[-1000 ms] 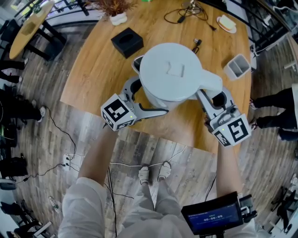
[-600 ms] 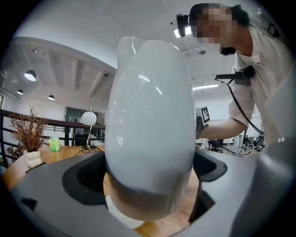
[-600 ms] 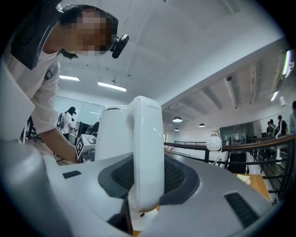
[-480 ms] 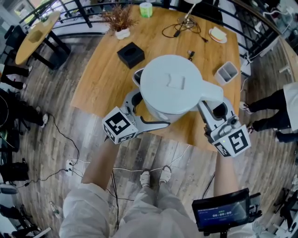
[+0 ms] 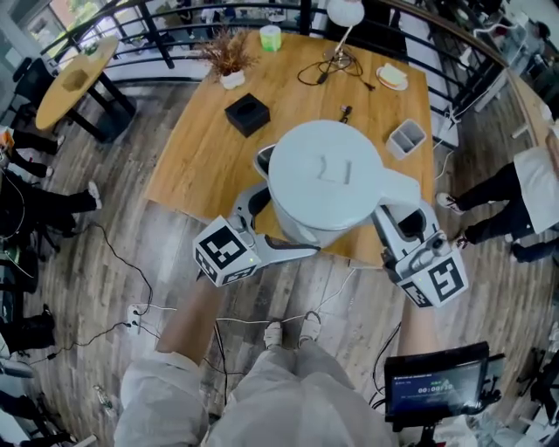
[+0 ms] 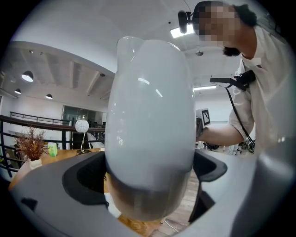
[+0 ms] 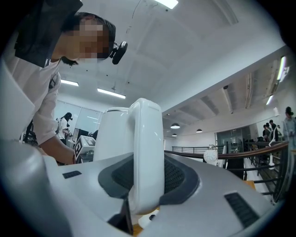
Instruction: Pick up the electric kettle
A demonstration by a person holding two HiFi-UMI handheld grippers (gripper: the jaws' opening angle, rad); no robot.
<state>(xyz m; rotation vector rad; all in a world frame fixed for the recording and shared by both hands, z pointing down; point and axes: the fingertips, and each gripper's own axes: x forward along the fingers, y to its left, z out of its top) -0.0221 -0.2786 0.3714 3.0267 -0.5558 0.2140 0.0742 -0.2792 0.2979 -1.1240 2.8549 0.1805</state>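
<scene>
A white electric kettle [image 5: 325, 179] hangs above the wooden table [image 5: 196, 161], seen from above in the head view. My left gripper [image 5: 278, 218] is shut on the kettle's rounded body [image 6: 150, 115]; its dark pads [image 6: 88, 176] press on both sides. My right gripper [image 5: 403, 209] is shut on the kettle's upright white handle [image 7: 148, 152], which sits between its ribbed pads [image 7: 178, 178]. The handle [image 5: 397, 188] points to the right in the head view. The kettle hides the table right under it.
On the table stand a black box [image 5: 247, 114], a grey two-slot holder [image 5: 406, 138], a potted plant [image 5: 229, 61], a green cup [image 5: 271, 37], a lamp [image 5: 345, 13] and a plate [image 5: 393, 77]. People stand at the right [image 5: 524, 183]. Cables [image 5: 175, 310] cross the floor.
Both grippers have risen with the kettle held between them. The table and the things on it now look smaller and farther below.
</scene>
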